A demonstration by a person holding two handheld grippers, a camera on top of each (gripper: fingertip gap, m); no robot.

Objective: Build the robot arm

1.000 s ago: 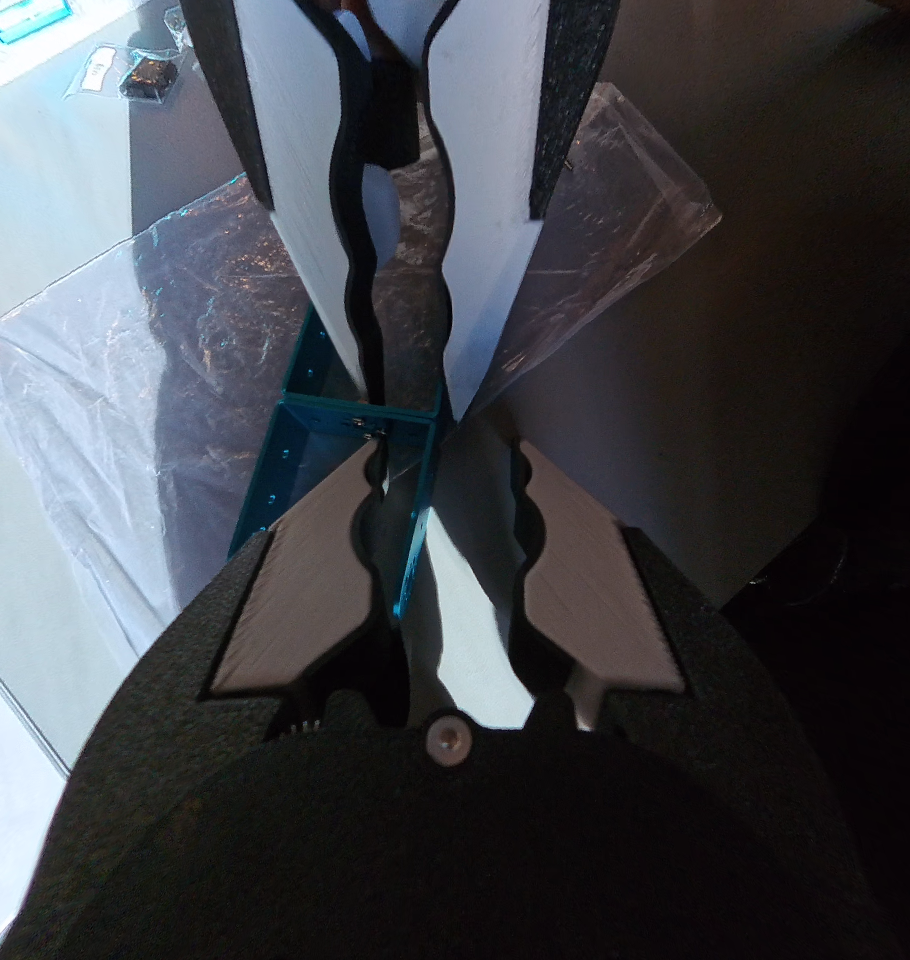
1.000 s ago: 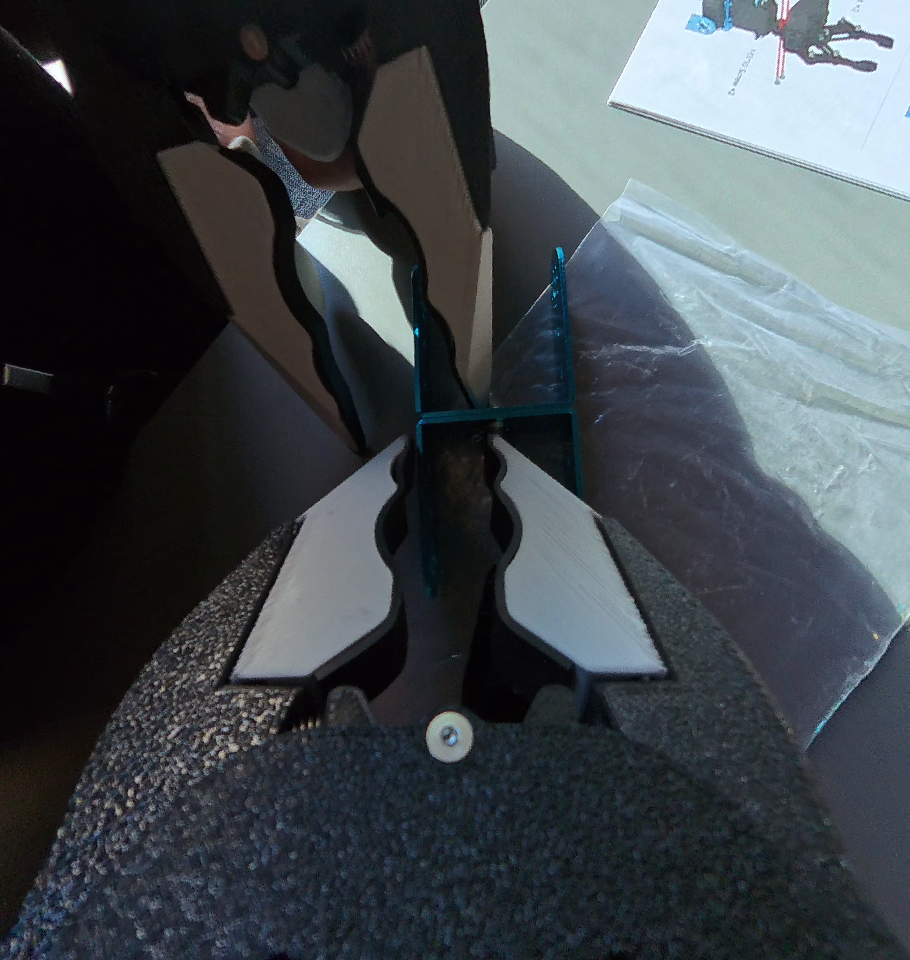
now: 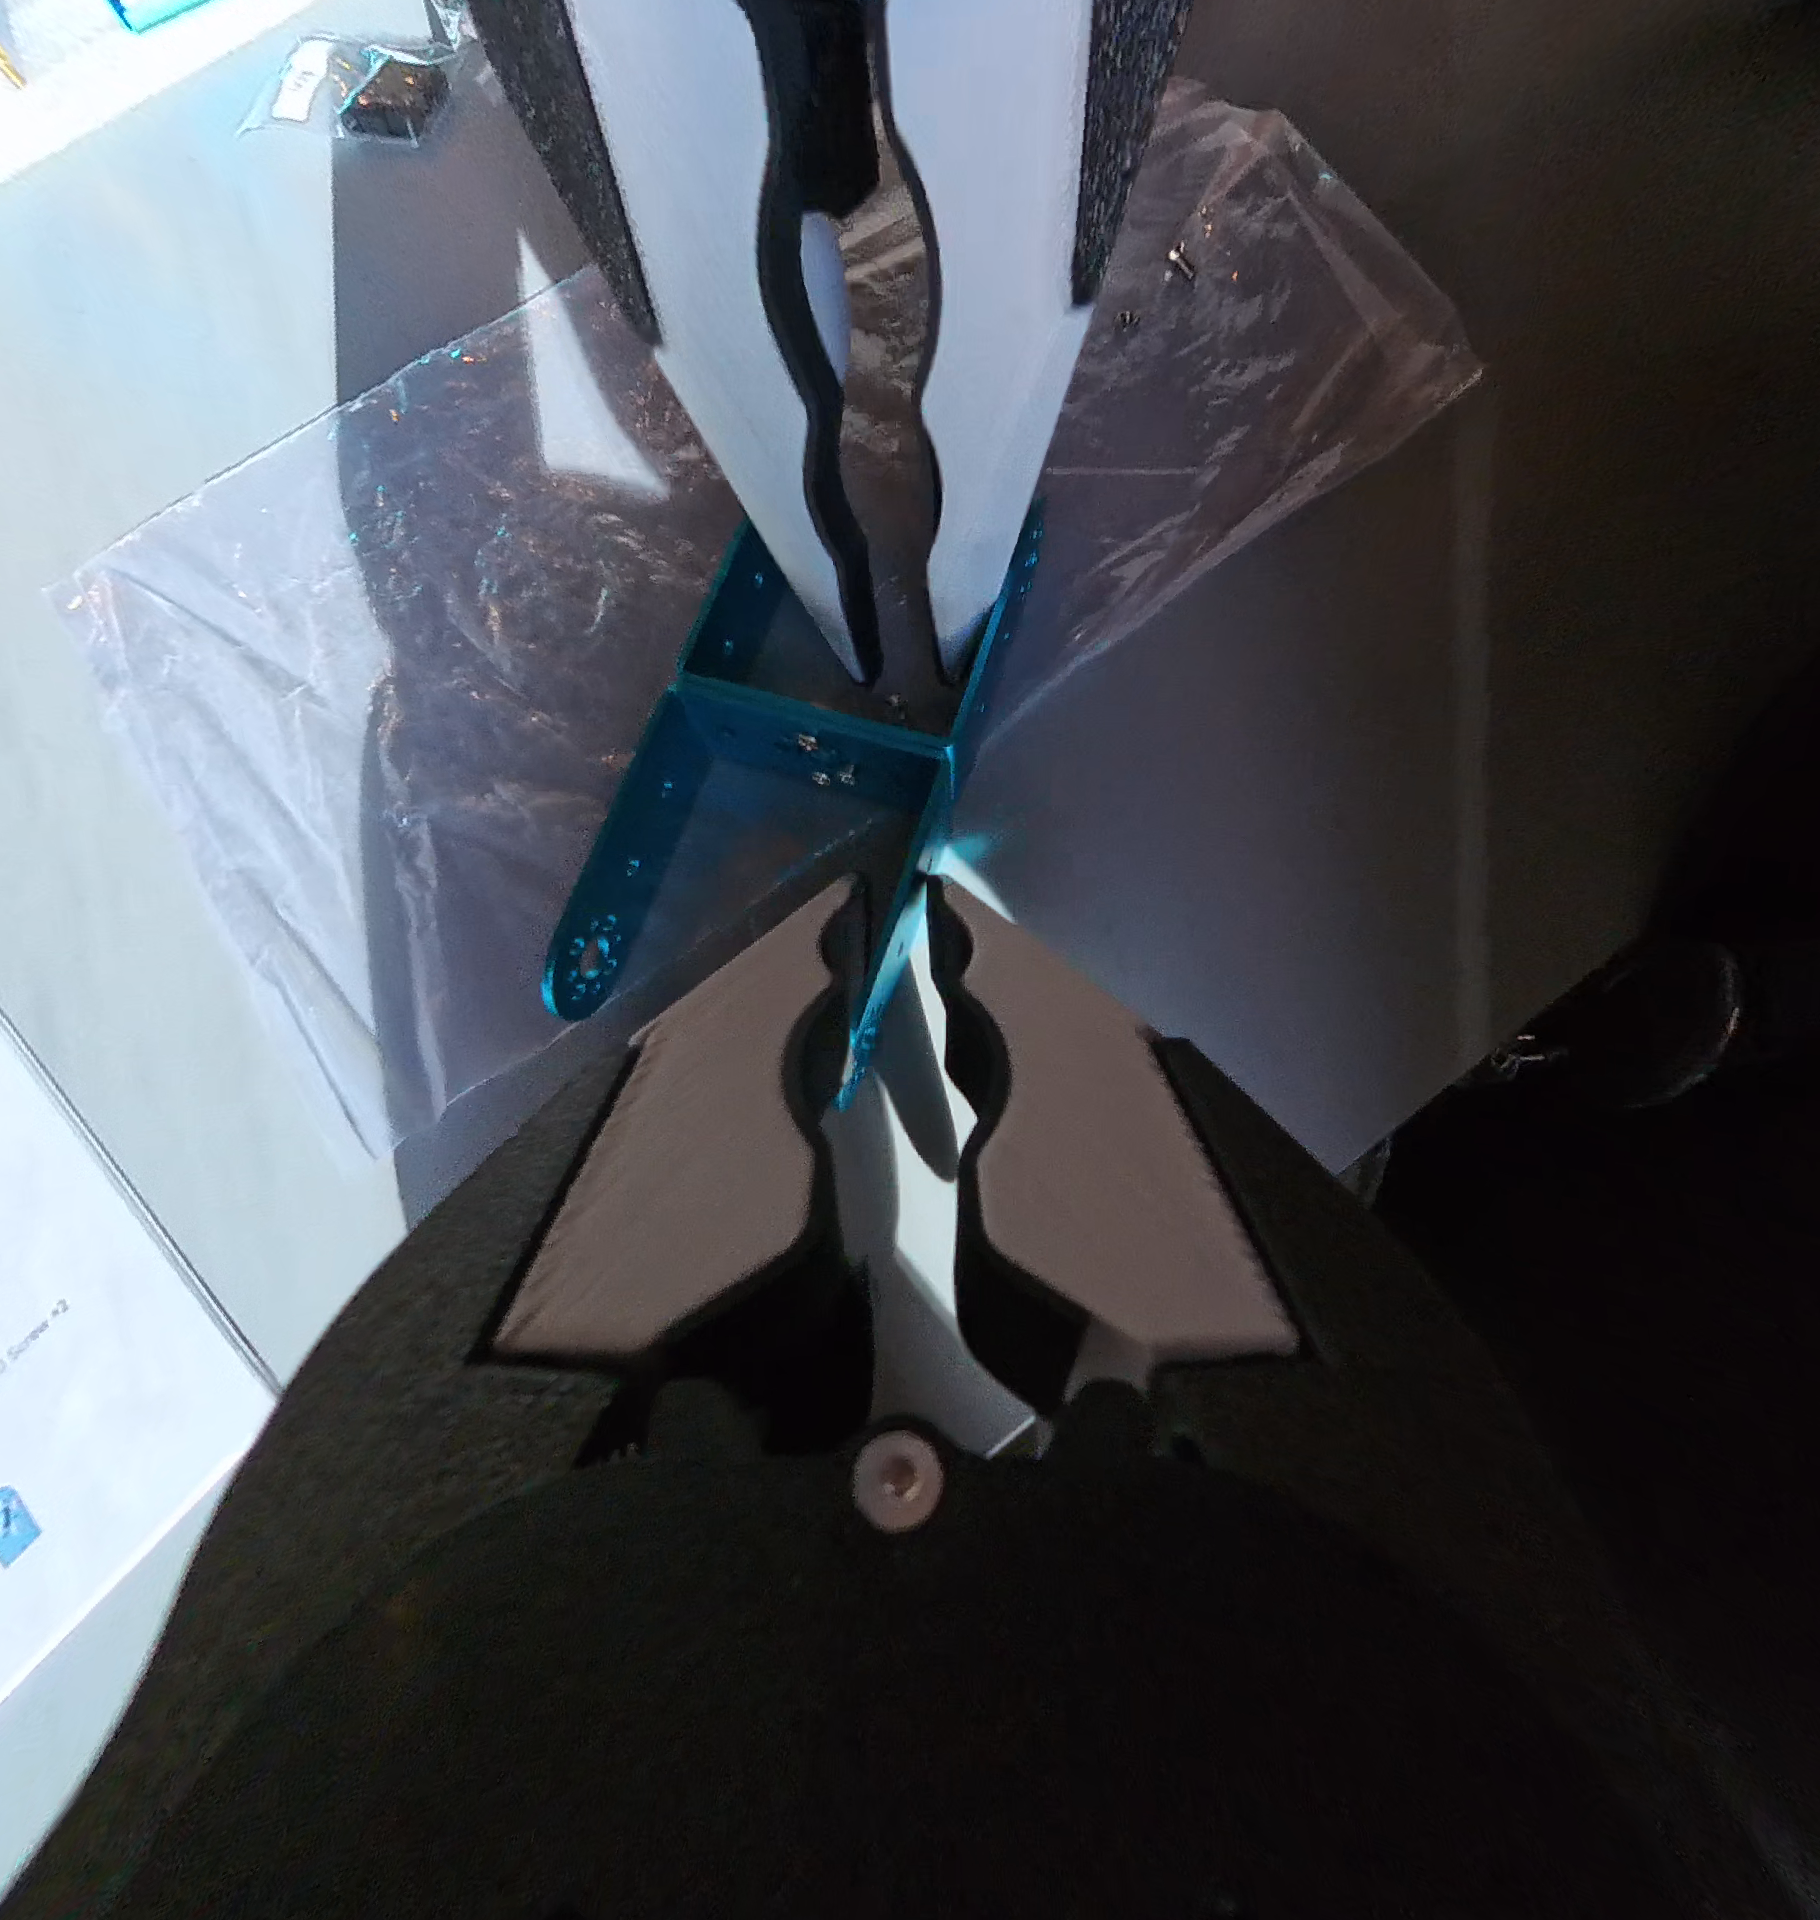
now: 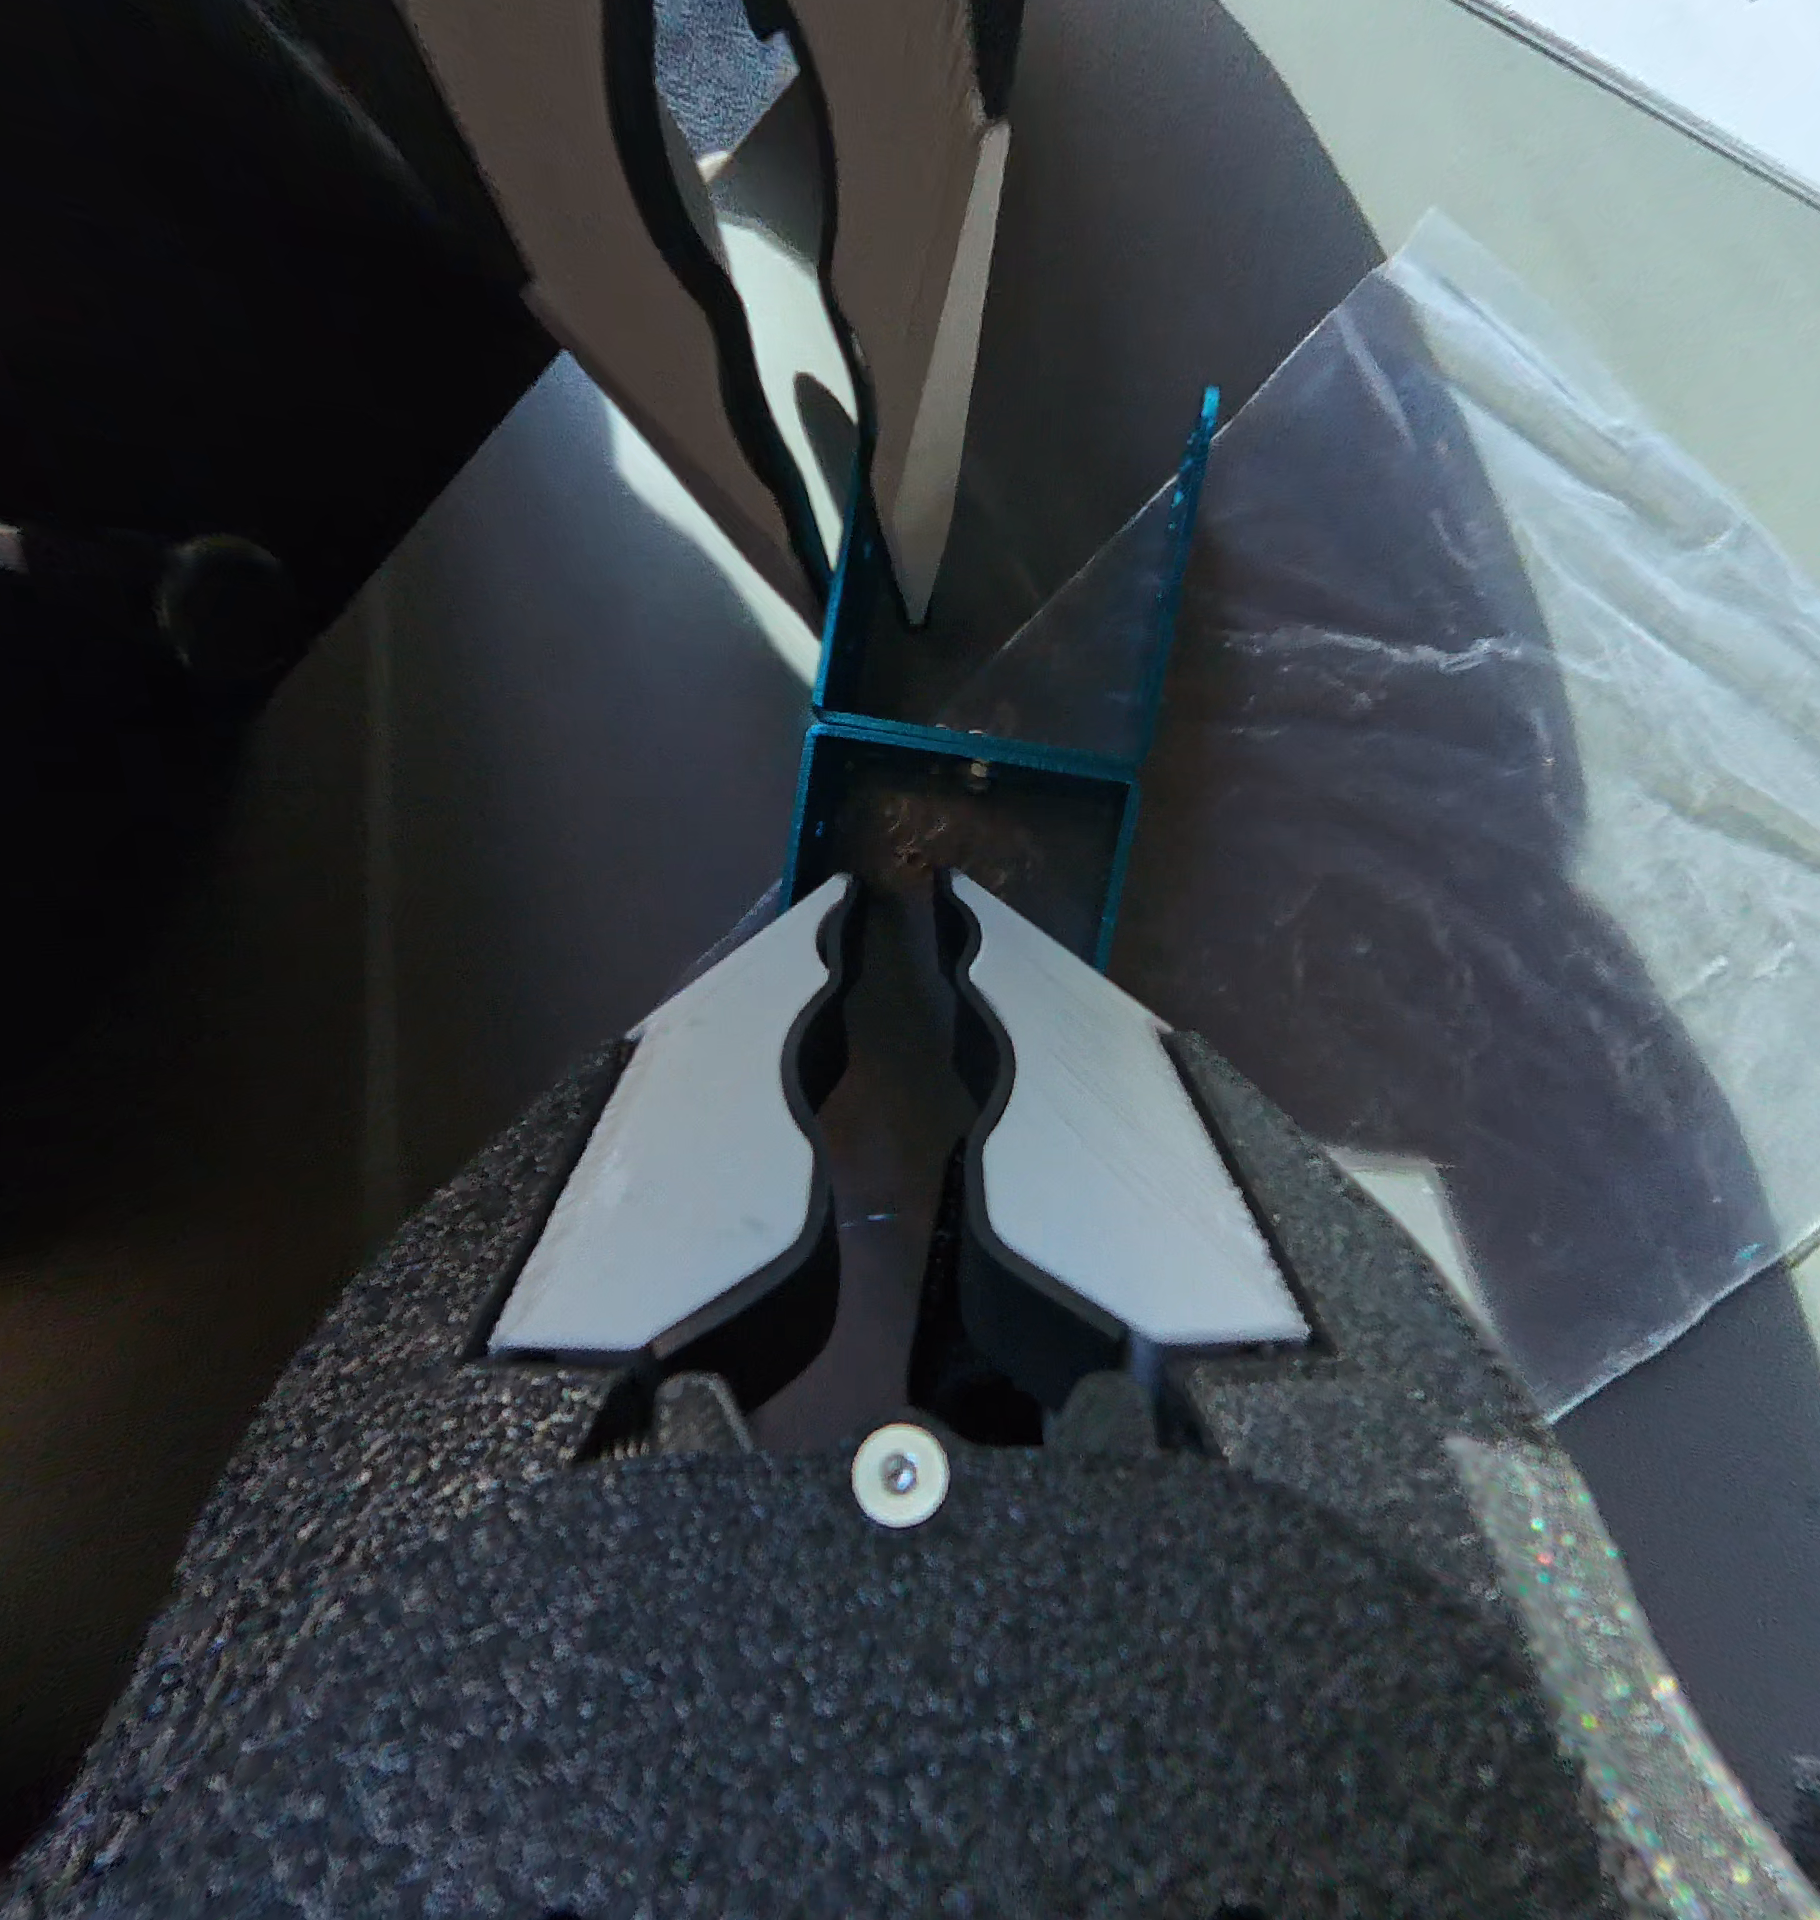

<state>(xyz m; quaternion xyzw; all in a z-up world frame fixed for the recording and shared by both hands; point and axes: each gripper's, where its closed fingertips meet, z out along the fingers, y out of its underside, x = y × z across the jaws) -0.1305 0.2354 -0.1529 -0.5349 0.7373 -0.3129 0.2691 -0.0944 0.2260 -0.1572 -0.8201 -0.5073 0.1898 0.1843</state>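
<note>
The blue metal bracket [image 3: 781, 769], two anodised U-channels screwed back to back, is standing between my two grippers over a crinkled clear plastic bag [image 3: 293, 675]. I'm pinching one thin flange with my left gripper [image 3: 895, 904], its jaws nearly closed on that blade. My right gripper [image 4: 895, 883] is sitting slightly parted at the opposite channel's mouth; I can't tell whether it's gripping. The left view is showing me perforated arms, a rounded end and loose screws [image 3: 1181, 260]; the right is showing only dark channel edges.
</note>
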